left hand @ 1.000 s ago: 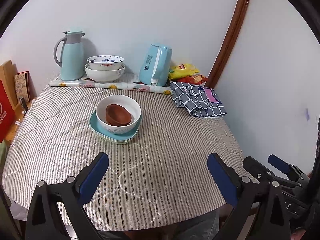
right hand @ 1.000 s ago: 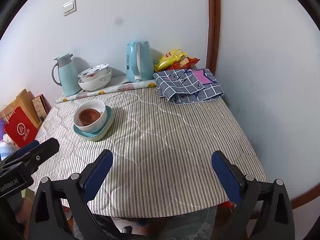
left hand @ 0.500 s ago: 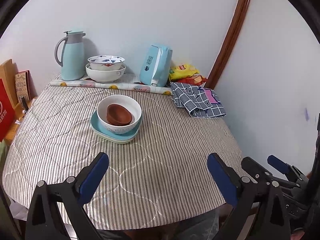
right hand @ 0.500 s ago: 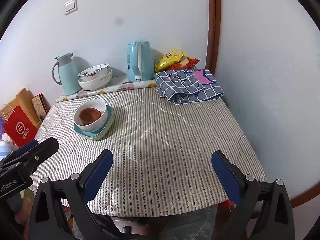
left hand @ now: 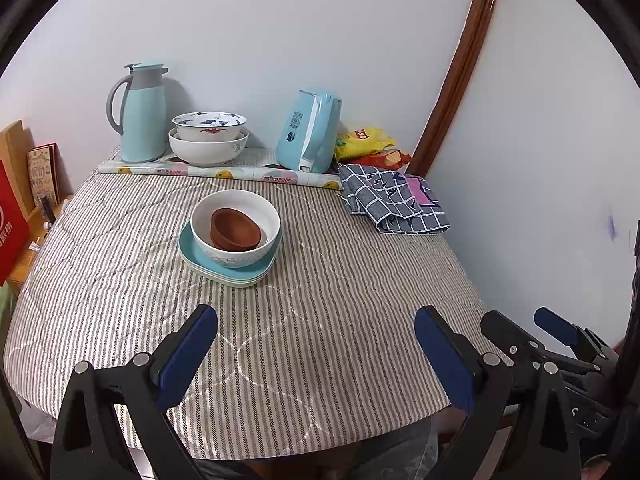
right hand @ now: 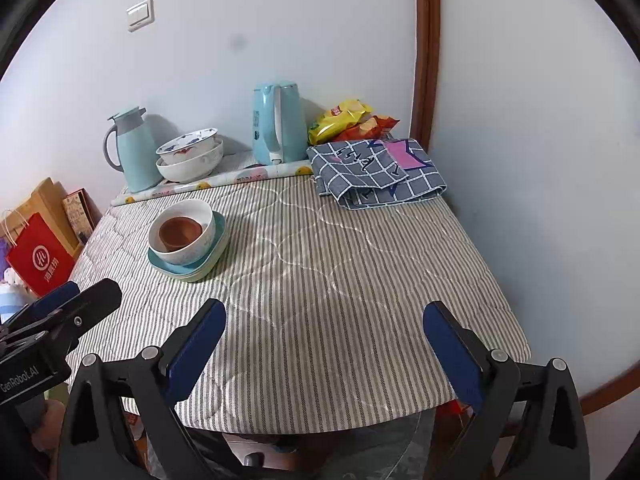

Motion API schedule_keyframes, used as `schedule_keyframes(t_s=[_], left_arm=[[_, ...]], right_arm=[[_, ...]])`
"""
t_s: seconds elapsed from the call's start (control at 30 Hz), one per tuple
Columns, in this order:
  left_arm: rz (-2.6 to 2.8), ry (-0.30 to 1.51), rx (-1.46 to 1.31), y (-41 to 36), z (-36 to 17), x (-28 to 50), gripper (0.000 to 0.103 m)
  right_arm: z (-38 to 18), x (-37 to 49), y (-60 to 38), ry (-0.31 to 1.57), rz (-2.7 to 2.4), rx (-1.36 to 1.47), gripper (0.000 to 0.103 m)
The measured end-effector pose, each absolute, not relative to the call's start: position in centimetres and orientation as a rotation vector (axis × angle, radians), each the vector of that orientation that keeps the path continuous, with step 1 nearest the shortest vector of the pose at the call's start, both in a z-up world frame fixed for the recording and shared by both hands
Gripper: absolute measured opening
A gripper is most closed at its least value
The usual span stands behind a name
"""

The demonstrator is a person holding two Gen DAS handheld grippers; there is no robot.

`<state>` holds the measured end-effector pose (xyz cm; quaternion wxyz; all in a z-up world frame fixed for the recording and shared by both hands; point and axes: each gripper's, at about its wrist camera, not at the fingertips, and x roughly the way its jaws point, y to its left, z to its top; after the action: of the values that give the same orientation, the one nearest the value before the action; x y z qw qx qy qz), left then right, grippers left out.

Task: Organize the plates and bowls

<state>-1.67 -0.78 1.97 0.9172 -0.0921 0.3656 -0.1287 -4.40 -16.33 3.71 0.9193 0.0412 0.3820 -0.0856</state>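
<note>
A small brown bowl (left hand: 236,229) sits inside a white bowl (left hand: 240,256), which rests on stacked teal plates (left hand: 188,245) on the striped table. The stack also shows in the right wrist view: brown bowl (right hand: 180,232), white bowl (right hand: 188,254), plates (right hand: 218,234). Two nested white patterned bowls (left hand: 208,142) (right hand: 188,158) stand at the back by the wall. My left gripper (left hand: 316,354) is open and empty above the table's near edge, short of the stack. My right gripper (right hand: 324,350) is open and empty at the near edge, right of the stack.
At the back stand a teal thermos (left hand: 140,114), a blue kettle (left hand: 312,132), snack bags (left hand: 368,144) and a folded checked cloth (left hand: 396,200). A rolled patterned sheet (left hand: 220,172) lies along the back. A red bag (right hand: 36,256) stands left of the table. Walls close the back and right.
Both grippers have barely moved; the view shifts very slightly toward the table. Nothing was taken hold of or let go.
</note>
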Motion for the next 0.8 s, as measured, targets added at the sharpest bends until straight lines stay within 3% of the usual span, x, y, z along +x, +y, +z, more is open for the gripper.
schedule_keyframes(t_s=[0.8], left_arm=[[-0.266,0.754,-0.197,-0.58,1.95,-1.63,0.1]], right_arm=[[3.63,-4.43,-16.89,0.797,-0.205,0.083,0.098]])
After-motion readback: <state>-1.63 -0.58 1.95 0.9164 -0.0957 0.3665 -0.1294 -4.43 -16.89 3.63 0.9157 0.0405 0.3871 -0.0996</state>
